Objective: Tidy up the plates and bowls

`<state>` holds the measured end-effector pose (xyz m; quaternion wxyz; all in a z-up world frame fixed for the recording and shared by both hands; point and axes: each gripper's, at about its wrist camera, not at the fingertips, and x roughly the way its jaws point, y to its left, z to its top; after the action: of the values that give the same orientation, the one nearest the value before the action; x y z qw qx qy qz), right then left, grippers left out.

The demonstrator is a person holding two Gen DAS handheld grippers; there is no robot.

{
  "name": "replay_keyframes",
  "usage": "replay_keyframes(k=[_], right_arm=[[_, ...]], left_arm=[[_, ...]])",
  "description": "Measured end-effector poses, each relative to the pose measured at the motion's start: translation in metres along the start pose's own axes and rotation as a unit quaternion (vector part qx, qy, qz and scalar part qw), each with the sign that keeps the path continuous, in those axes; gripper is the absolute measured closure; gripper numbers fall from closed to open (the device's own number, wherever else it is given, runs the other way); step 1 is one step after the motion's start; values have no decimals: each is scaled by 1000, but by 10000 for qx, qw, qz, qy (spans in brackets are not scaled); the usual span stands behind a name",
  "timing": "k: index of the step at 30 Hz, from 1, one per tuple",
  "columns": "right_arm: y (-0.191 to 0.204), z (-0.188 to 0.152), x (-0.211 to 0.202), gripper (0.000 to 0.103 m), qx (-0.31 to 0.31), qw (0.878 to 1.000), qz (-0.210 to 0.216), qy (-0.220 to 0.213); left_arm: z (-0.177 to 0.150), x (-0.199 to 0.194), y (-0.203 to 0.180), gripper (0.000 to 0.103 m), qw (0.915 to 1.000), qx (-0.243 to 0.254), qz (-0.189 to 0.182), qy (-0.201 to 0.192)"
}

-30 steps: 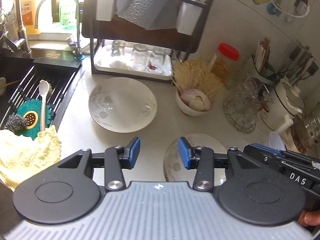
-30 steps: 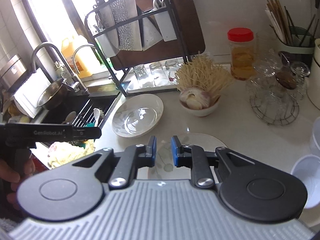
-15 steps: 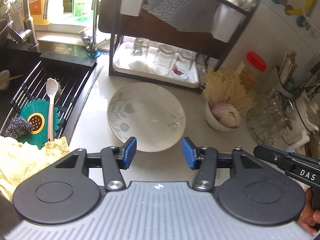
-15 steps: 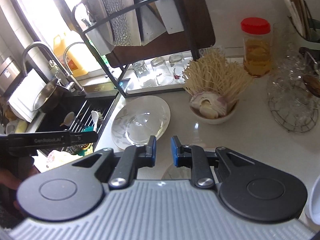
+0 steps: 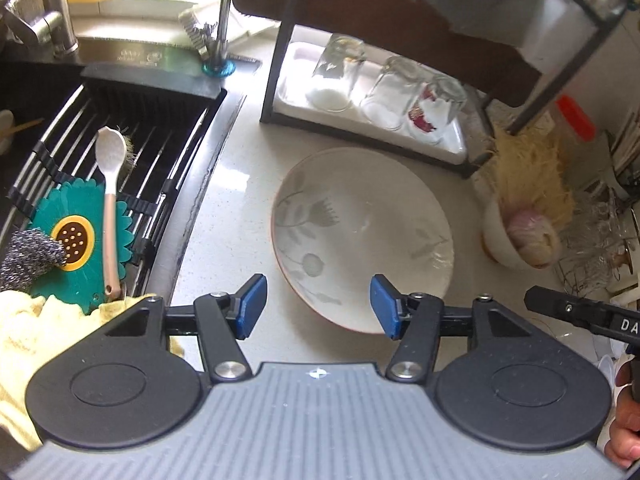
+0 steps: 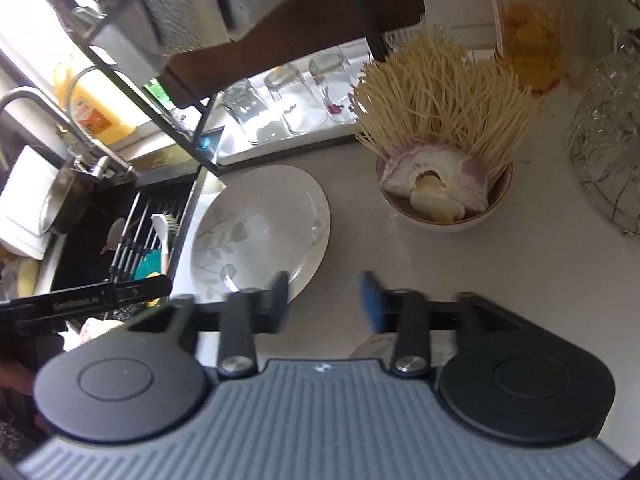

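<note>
I see the pale counter (image 5: 240, 184) carrying a flowered plate (image 5: 362, 236), a small bowl (image 6: 444, 216) and a black rack (image 5: 360, 128).

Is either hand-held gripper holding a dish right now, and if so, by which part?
Nothing is held. The left hand-held gripper is opening over the near rim of the floral plate without touching it; the right hand-held gripper is opening over bare counter.
</note>
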<state>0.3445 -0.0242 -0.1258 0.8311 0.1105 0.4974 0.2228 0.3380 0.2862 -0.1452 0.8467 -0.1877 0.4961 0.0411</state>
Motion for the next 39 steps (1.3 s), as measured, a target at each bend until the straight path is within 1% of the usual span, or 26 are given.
replay_keyframes(k=[3, 6, 11, 15, 19, 20, 21, 23, 25, 29, 31, 33, 34, 35, 39], right_arm=[[1, 7, 20, 52, 125, 9997, -71, 191], [3, 12, 37, 52, 346, 9989, 20, 324], [8, 21, 59, 52, 532, 9980, -8, 347], [9, 28, 76, 53, 678, 9970, -116, 357], [13, 31, 90, 53, 734, 9964, -234, 364], [14, 31, 93, 54, 752, 9961, -269, 376], [15, 31, 95, 58, 773, 9958, -298, 399], [15, 31, 99, 60, 799, 9952, -356, 428], [15, 31, 102, 60, 817, 9951, -356, 420], [12, 31, 107, 61, 893, 9944, -391, 413], [12, 32, 107, 68, 927, 9936, -465, 438], [11, 32, 107, 70, 968, 9932, -479, 435], [11, 31, 108, 75, 965, 9931, -478, 466], [11, 31, 110, 77, 942, 9931, -482, 514], [12, 30, 113, 79, 865, 9933, -500, 572]], left_arm=[[9, 18, 11, 40, 9999, -30, -116, 94], [16, 36, 20, 40, 9995, -79, -233, 196], [28, 61, 32, 41, 9986, -72, -387, 364], [39, 69, 40, 43, 9980, -6, -483, 399], [49, 79, 44, 53, 9973, 109, -541, 478], [51, 81, 45, 54, 9971, 115, -565, 489], [53, 84, 46, 56, 9969, 121, -592, 506], [57, 90, 48, 58, 9959, 92, -676, 588], [61, 97, 49, 67, 9944, 91, -796, 689], [69, 105, 49, 71, 9936, 135, -858, 725], [71, 109, 46, 73, 9934, 173, -847, 754], [71, 112, 45, 76, 9937, 189, -830, 734], [72, 114, 45, 79, 9938, 151, -829, 726], [72, 115, 46, 80, 9939, 115, -818, 729], [71, 117, 46, 88, 9943, 113, -793, 702]])
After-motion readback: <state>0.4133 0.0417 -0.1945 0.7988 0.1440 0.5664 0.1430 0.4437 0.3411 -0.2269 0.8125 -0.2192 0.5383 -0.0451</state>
